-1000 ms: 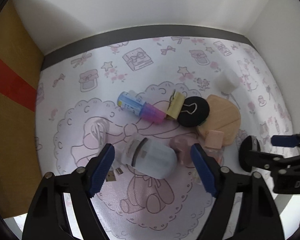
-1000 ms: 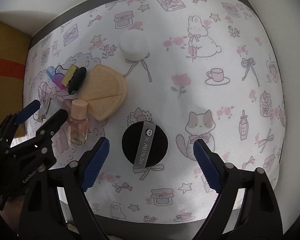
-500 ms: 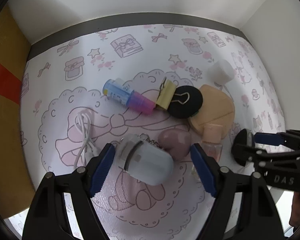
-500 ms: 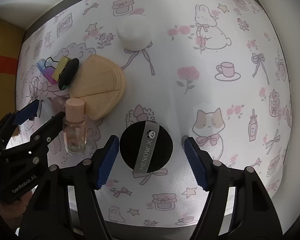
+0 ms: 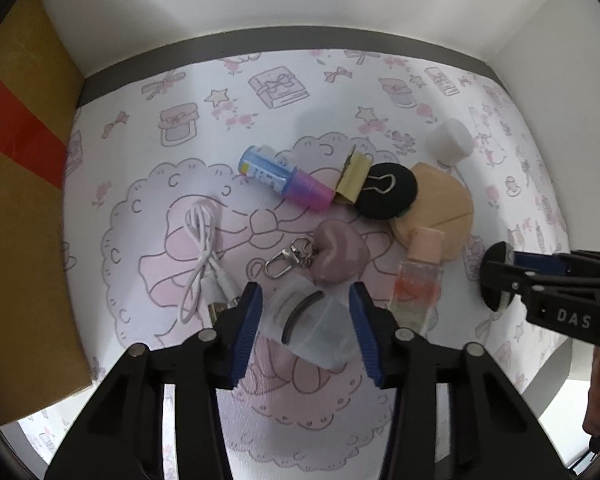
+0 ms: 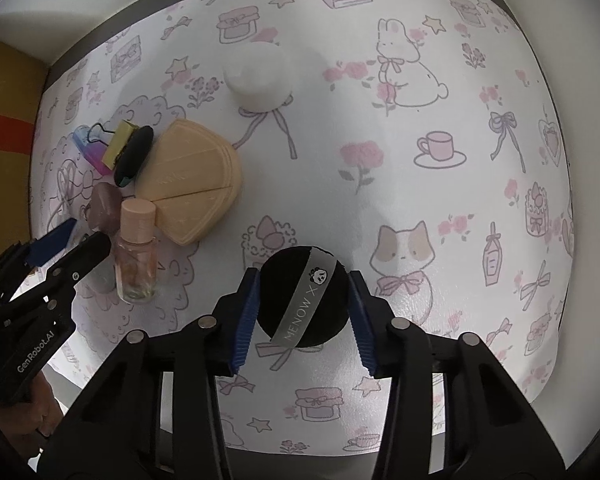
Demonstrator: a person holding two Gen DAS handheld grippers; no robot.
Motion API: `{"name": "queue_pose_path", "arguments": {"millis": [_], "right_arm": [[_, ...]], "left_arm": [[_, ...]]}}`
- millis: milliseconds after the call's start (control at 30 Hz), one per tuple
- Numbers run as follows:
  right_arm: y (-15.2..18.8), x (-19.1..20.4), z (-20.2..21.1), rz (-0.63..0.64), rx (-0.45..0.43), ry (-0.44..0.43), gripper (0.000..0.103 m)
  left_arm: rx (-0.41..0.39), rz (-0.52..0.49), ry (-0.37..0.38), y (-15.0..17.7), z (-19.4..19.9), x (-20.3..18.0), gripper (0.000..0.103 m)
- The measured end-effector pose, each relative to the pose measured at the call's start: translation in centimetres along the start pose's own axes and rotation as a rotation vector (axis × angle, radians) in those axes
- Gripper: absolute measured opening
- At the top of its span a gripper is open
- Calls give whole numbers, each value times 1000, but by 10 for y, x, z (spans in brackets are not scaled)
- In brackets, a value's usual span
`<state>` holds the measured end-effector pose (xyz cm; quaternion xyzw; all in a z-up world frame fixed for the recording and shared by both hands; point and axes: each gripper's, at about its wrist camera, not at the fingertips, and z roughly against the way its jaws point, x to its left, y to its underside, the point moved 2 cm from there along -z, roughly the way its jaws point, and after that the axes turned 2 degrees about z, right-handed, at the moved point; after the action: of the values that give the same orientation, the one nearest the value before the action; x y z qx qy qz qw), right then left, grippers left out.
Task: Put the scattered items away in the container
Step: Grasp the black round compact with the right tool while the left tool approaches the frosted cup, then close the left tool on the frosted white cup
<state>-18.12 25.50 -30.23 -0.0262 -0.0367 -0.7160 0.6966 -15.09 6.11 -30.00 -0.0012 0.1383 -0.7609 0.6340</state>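
Both claws have narrowed since a second ago, and the left view has shifted so the cable and keyring charm now show fully. Left gripper (image 5: 304, 324) jaws are closing around the translucent case (image 5: 314, 330); the case sits between the blue pads, blurred, and contact looks near on both sides, but I can't confirm it is pressed. Right gripper (image 6: 302, 316) jaws are closing on the black puff (image 6: 303, 297) with the grey strap; the pads stand just beside its edges, touching or nearly so.

Step in hand, as I judge it: two grasps at once, first pickups of the tidy-up. Next move calls for finishing both squeezes, then lifting straight up and carrying to the container. The case looks slippery and rounded and could squirt out.

Container: none clearly in view. The yellow-brown box (image 5: 24, 216) at the left edge may be it; its inside is not visible.

Still loose on the mat (image 5: 148, 264): white cable (image 5: 202, 256), heart charm (image 5: 338, 252), small bottle (image 5: 418, 276), blue-pink tube (image 5: 284, 180), binder clip (image 5: 354, 178), tan sponge (image 5: 444, 208), white cap (image 5: 450, 144).
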Motion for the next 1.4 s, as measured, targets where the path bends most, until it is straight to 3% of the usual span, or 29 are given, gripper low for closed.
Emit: {"name": "queue_pose_path", "arguments": {"millis": [67,133,167,333,533,933,1133,1400], "right_arm": [[-2,-1,3,1,-7,-2,44],[-4,-2,5,2,-5,-8,44],[-5,-3,5,1,-3,-15,44],[-11,-7,9,9,-3,-23,44],[-24,-19,12,0,-3,-20,44],[-59,-54,15,-17,6,-12,45],[-80,-71,19,-24,-1,-15,45],[-105,-93,31,-29,-19,-30,45]], "left_arm": [[30,-7,6,4,-1,-3,48],[70,-7,13,8,-7,-4,61],[93,-5,0,10,-10,-3,62],[88,24,-7,10,-8,1,62],[99,-24,5,8,-12,-7,62],[89,-175,-131,15,-19,-28,60],[104,-124,-119,13,-16,-26,57],[67,-57,-110,6,9,-20,57]]}}
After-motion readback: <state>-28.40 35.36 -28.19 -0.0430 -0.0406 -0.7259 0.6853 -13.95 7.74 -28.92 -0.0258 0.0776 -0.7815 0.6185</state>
